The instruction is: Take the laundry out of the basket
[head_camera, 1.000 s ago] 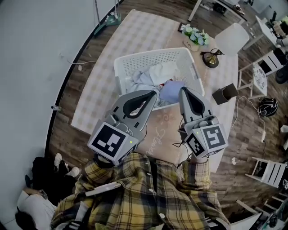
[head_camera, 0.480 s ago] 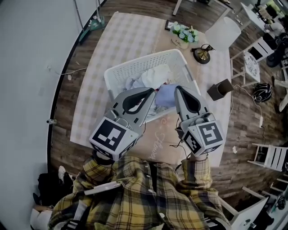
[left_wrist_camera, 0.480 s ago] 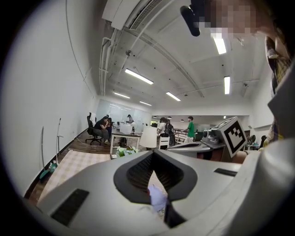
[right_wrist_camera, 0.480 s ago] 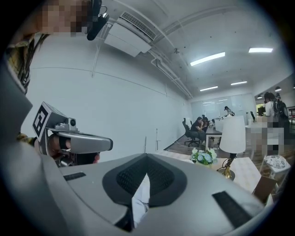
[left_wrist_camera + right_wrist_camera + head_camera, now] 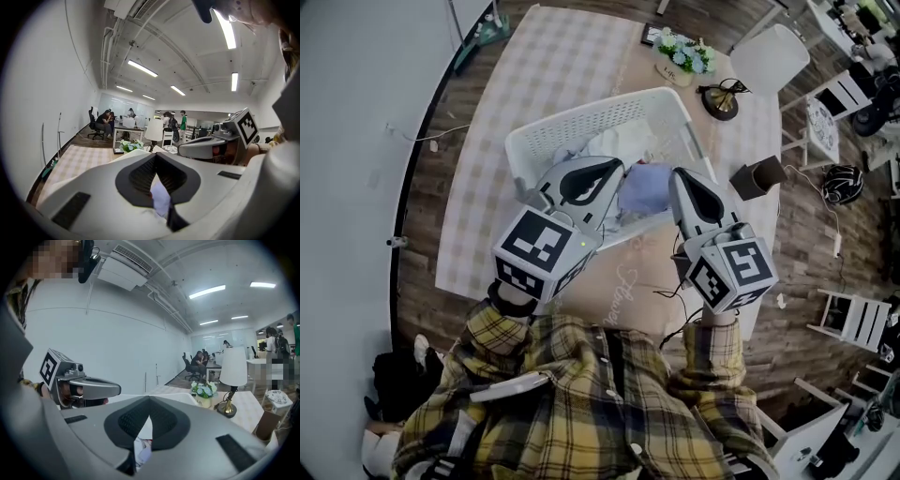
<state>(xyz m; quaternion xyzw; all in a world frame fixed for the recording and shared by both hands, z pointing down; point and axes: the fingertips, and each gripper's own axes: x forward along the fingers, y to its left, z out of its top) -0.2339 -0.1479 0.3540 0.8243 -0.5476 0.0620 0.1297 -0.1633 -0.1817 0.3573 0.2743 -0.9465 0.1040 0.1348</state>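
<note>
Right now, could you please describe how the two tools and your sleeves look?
The left tool and right tool are grey tapered shells with black ribbed pads, each bearing a black-and-white marker cube. Thin dark cables hang by the right one. Sleeves are yellow plaid.

The long counter with a checked cloth (image 5: 534,84) holds a few things. A white plastic basket with holes (image 5: 581,127) sits in the middle. Past it stand a small pot of white and blue flowers (image 5: 680,54) and a lamp with a gold foot (image 5: 721,100). A little brown box (image 5: 757,175) sits near the right edge.
</note>
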